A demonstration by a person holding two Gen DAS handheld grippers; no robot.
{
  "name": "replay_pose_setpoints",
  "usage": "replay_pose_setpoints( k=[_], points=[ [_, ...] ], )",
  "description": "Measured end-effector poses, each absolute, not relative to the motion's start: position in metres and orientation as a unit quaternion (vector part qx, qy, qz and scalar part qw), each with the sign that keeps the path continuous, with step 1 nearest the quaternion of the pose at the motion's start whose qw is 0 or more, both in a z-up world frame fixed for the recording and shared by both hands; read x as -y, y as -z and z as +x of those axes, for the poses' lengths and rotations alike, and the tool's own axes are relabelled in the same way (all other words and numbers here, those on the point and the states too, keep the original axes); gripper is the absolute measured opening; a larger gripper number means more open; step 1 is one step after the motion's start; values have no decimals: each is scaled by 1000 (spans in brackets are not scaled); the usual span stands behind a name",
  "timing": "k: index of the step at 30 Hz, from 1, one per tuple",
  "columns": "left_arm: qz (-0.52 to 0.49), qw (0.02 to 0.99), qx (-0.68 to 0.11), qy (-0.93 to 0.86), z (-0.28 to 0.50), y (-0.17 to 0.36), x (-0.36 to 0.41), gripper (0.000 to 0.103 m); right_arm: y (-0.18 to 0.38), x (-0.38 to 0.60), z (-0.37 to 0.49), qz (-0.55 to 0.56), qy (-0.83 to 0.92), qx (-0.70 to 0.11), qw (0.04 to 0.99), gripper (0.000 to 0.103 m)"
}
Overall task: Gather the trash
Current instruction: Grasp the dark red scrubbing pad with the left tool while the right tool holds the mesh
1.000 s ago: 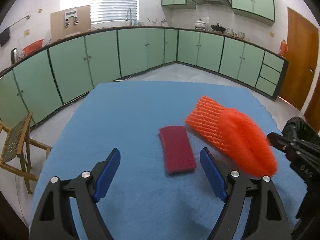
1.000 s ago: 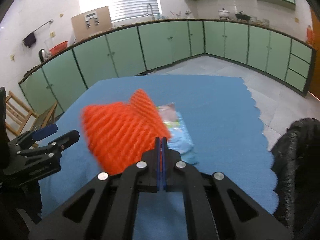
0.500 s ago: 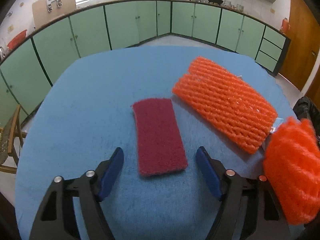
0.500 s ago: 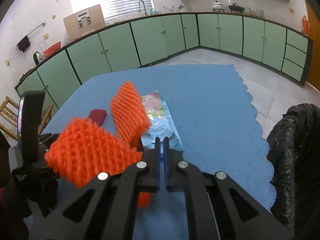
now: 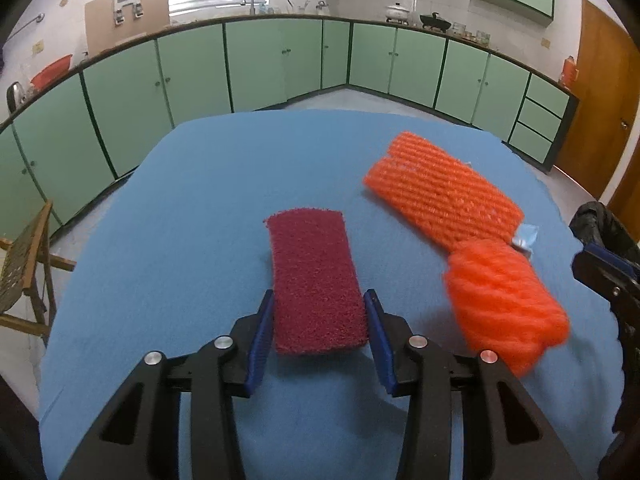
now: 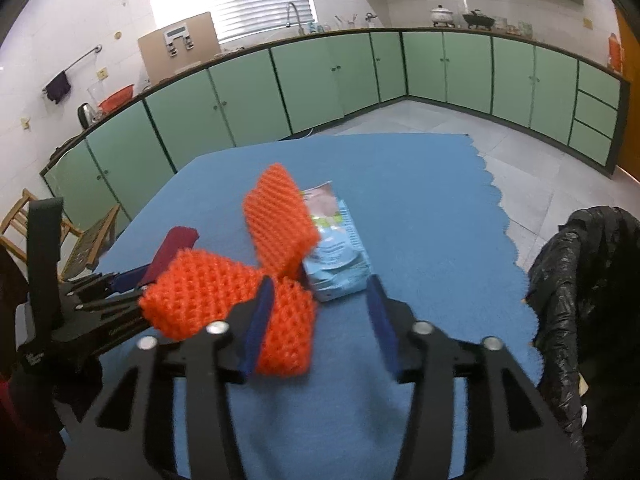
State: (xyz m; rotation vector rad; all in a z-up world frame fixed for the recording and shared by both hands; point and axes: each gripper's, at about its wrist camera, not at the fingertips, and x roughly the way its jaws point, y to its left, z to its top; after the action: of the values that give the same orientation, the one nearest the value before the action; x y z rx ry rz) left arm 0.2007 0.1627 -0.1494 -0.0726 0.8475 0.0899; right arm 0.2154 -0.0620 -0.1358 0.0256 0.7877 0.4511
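I see a maroon scrub pad (image 5: 316, 282), flat rectangle, lying lengthwise at 6 o'clock on the blue cloth. An orange foam net (image 5: 442, 192) lies flat at 2 o'clock from it, long axis diagonal. A second orange foam net (image 5: 504, 300), blurred, sits at 4 o'clock, just beside the first. A light blue snack wrapper (image 6: 336, 252) lies flat, partly under the first net (image 6: 278, 220).
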Motion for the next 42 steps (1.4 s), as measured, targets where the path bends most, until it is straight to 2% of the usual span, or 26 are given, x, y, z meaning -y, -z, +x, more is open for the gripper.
replay_pose_setpoints(
  k=[3,11,12,14,17,20,42],
  points=[
    [-32,911,-409,-46,188,146,-167,43,144,50,215,10,-223,-395,891,58],
    [-22,912,-406,-49,176,143,-170,43,166,31,214,0,-228,-425,876,56],
    [-24,912,-406,-49,175,143,-171,43,167,32,214,4,-231,-428,874,53],
    [-28,912,-407,-49,174,143,-173,43,168,33,214,20,-242,-434,868,40],
    [-28,912,-406,-47,174,142,-170,43,164,30,210,20,-253,-433,865,25],
    [-25,914,-403,-43,171,139,-166,43,158,28,206,14,-253,-429,867,20],
    [-21,941,-338,-8,144,62,-123,43,64,76,169,10,-232,-335,913,19]
  ],
)
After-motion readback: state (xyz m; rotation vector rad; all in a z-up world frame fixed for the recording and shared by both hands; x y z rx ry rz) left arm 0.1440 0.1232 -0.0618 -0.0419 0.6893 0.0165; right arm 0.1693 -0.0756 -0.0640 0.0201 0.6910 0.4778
